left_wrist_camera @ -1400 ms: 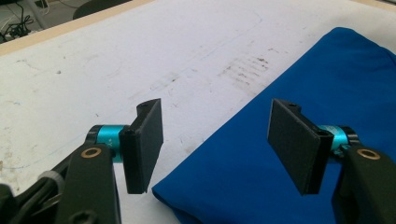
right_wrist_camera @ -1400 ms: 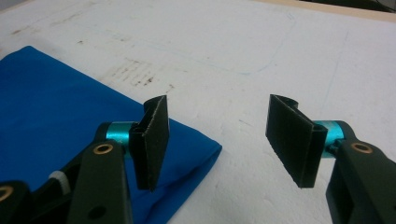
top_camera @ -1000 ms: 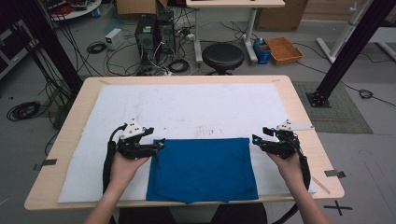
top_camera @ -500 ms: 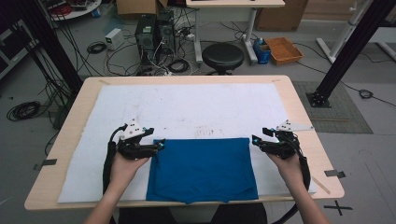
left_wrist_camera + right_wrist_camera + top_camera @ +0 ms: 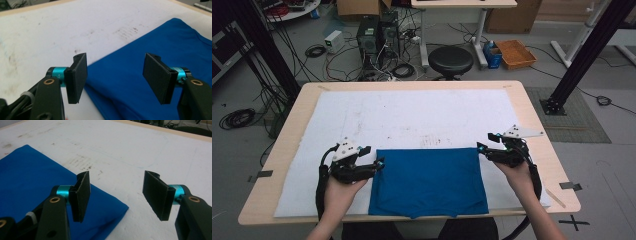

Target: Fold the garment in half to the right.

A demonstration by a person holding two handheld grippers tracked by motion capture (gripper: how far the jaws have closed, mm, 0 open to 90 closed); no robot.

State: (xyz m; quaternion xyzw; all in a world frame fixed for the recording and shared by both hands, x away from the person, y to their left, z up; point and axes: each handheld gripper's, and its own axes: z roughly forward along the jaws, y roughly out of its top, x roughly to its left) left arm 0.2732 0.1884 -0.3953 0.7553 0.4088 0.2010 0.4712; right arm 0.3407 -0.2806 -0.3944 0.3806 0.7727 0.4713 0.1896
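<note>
A: Blue cloth (image 5: 428, 181), folded flat, lay in the lower middle of the high view, on the white mat (image 5: 412, 117) that covered most of the wooden counter (image 5: 534, 130). Its near edge hung just past the mat's lower border.

B: And the claws?

A: The left claw (image 5: 377, 165) sat at the cloth's upper left corner, the right claw (image 5: 482, 149) at its upper right corner, each in a hand that came in from the bottom of the frame.

B: Gripping it?

A: No. In the left gripper view the left claw (image 5: 115, 77) stood wide open over the cloth's edge, nothing between the pads. In the right gripper view the right claw (image 5: 116, 195) gaped equally wide above the cloth's corner (image 5: 120, 208), empty.
</note>
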